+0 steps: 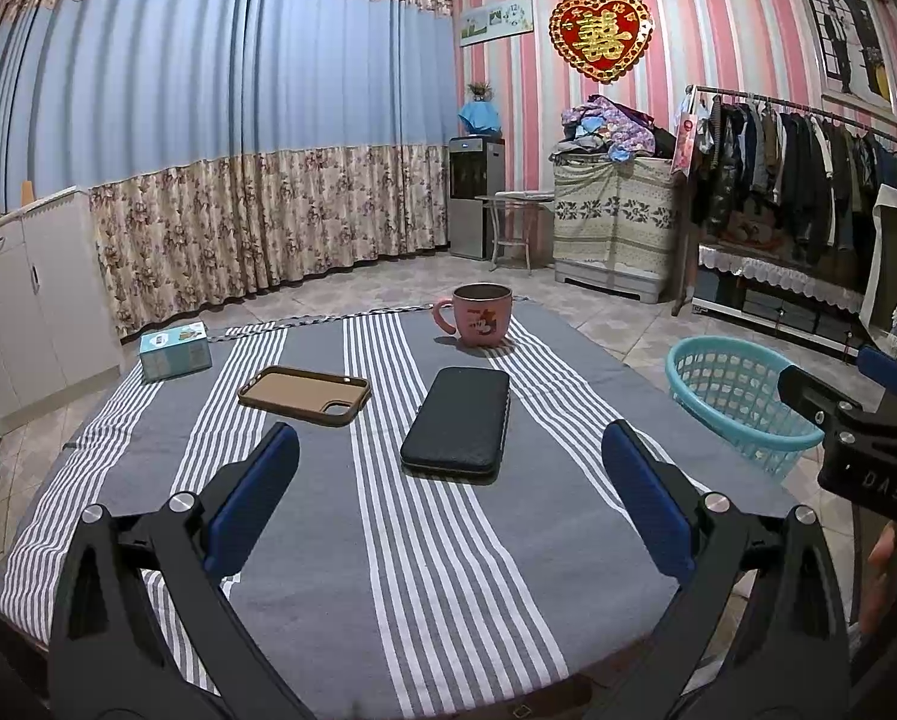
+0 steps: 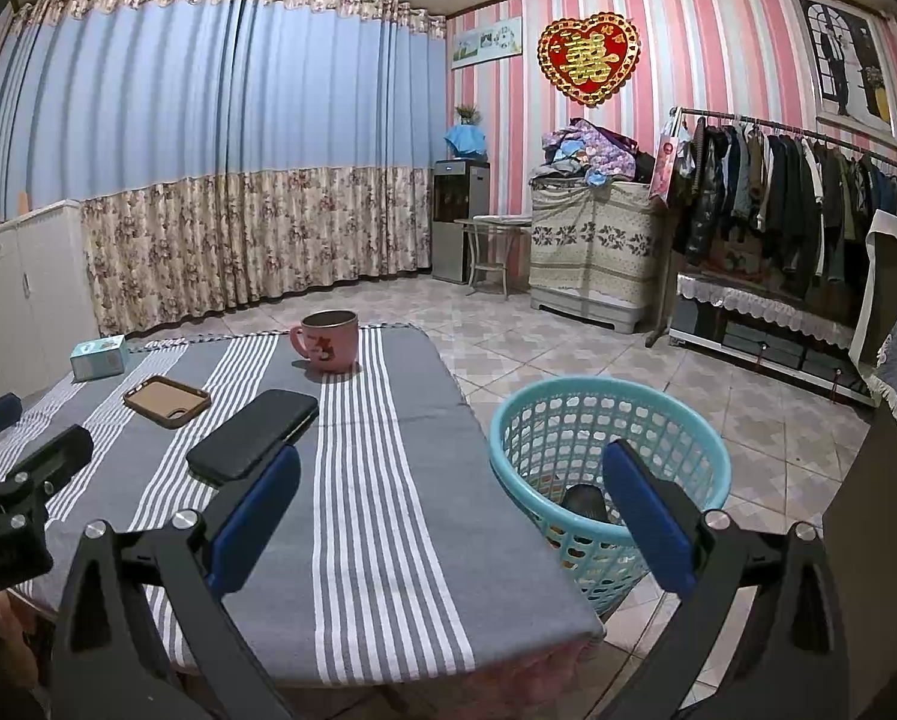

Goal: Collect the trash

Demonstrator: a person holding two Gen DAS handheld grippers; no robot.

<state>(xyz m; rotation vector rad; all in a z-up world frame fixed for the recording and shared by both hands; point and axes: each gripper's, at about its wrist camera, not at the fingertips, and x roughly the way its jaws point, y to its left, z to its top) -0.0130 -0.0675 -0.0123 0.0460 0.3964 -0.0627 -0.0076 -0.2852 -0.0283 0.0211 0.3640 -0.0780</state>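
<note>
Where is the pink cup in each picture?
Left wrist view: the pink cup stands at the far end of the striped tablecloth, just right of centre.
Right wrist view: the pink cup is far, left of centre.
Shared landmark: the black phone lies nearer than the cup.

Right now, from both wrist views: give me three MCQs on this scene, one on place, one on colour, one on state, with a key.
1. Where is the basket?
A. on the table
B. on the floor by the table's edge
C. on the white cabinet

2. What colour is the mug?
A. pink
B. green
C. black

3. How are the left tongs?
A. shut on the black phone
B. shut on nothing
C. open, holding nothing

Key:
1 B, it stands on the tiles beside the striped tablecloth.
2 A, pink body and handle.
3 C, the blue pads are wide apart, with the black phone lying free beyond them; the right tongs are equally open.
</note>
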